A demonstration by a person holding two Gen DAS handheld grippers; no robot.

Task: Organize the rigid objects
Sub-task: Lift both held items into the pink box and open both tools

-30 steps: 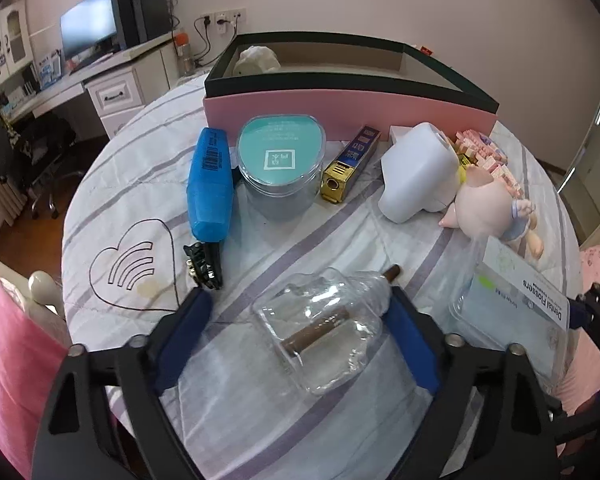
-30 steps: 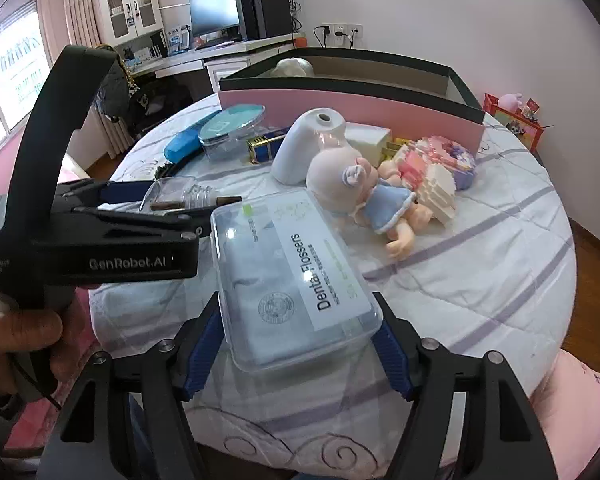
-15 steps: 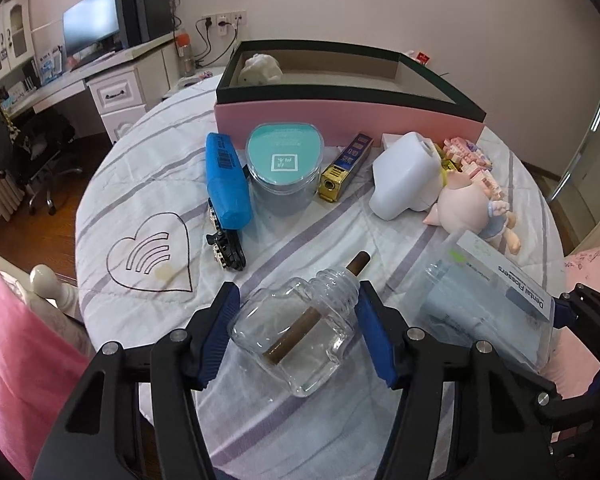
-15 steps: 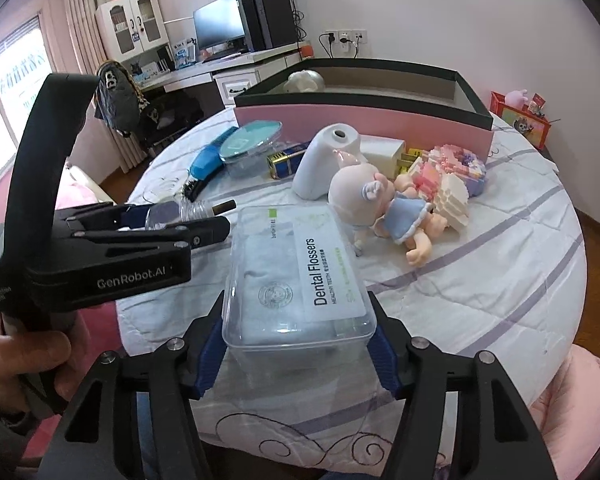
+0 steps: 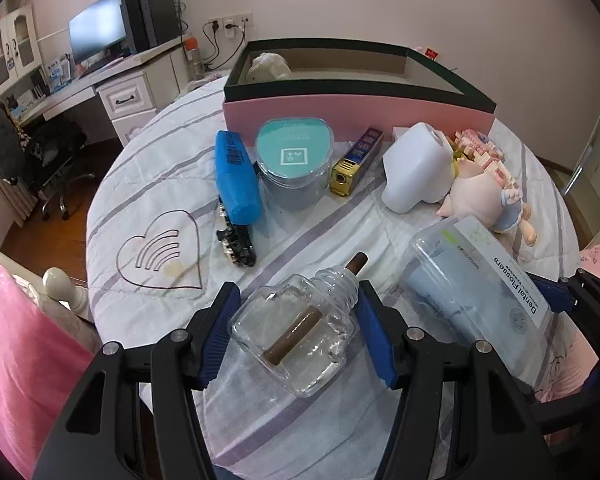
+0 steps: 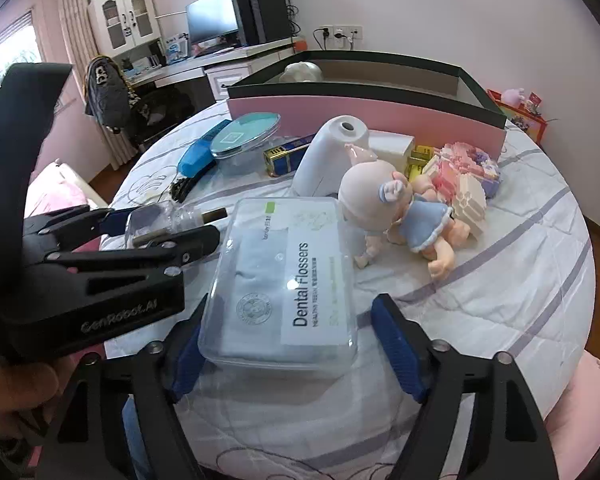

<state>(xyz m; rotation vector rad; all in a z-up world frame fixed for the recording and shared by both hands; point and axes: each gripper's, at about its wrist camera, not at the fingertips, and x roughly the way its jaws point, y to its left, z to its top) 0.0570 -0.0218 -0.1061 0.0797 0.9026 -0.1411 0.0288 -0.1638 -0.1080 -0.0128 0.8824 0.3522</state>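
Observation:
My left gripper is shut on a clear glass bottle with a brown wick, held above the near side of the round table. It also shows in the right wrist view. My right gripper is shut on a clear plastic dental flossers box, held above the table; the box shows in the left wrist view at right. The pink box with a dark rim stands open at the far side, with a white object inside.
On the striped cloth before the pink box lie a blue case, a teal-lidded jar, a gold and blue box, a white device, a pig doll, block toys and a black clip. A desk stands behind left.
Both grippers have risen and drawn back from the table with their loads. The left gripper closed on the glass bottle and lifted it.

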